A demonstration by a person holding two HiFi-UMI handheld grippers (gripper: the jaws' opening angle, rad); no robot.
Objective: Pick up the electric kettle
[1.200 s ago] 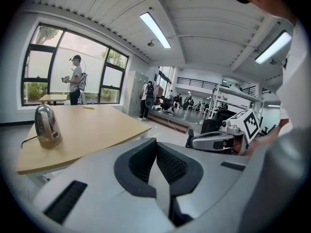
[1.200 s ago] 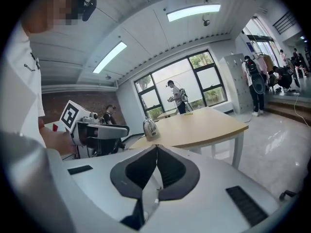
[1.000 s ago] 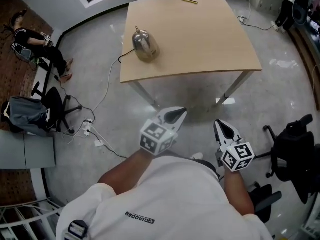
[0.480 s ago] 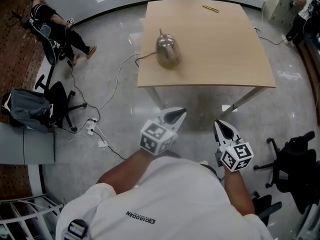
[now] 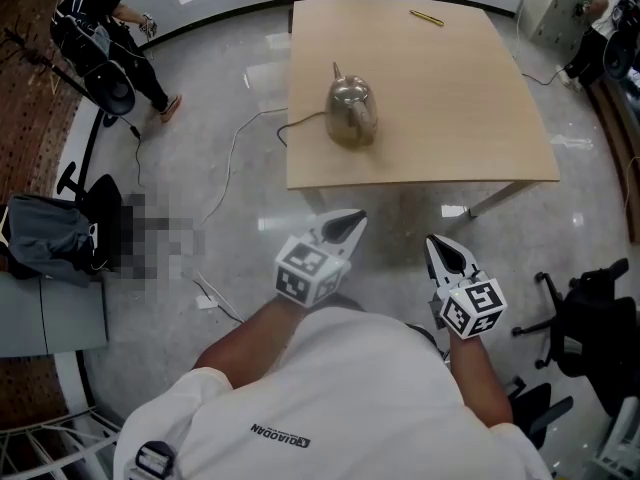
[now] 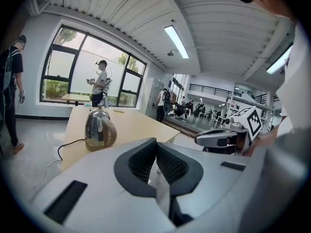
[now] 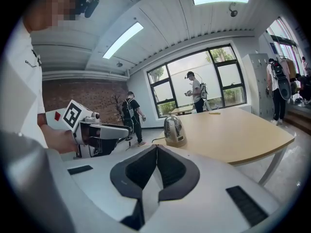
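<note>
A shiny steel electric kettle (image 5: 350, 111) stands near the left front of a light wooden table (image 5: 450, 88), its black cord (image 5: 300, 120) trailing off the left edge to the floor. It also shows in the left gripper view (image 6: 99, 129) and in the right gripper view (image 7: 174, 130). My left gripper (image 5: 356, 216) and right gripper (image 5: 433, 242) are held side by side in front of my chest, well short of the table's near edge. Both are shut and hold nothing.
A yellow pen (image 5: 426, 17) lies at the table's far side. Office chairs stand at the left (image 5: 70, 223) and right (image 5: 590, 318). A person (image 5: 100, 28) stands at the far left, others by the windows. Cables and a power strip (image 5: 208, 298) lie on the floor.
The table and kettle have drawn closer and shifted right in the head view as I walked toward them. Both grippers stayed shut in the same pose.
</note>
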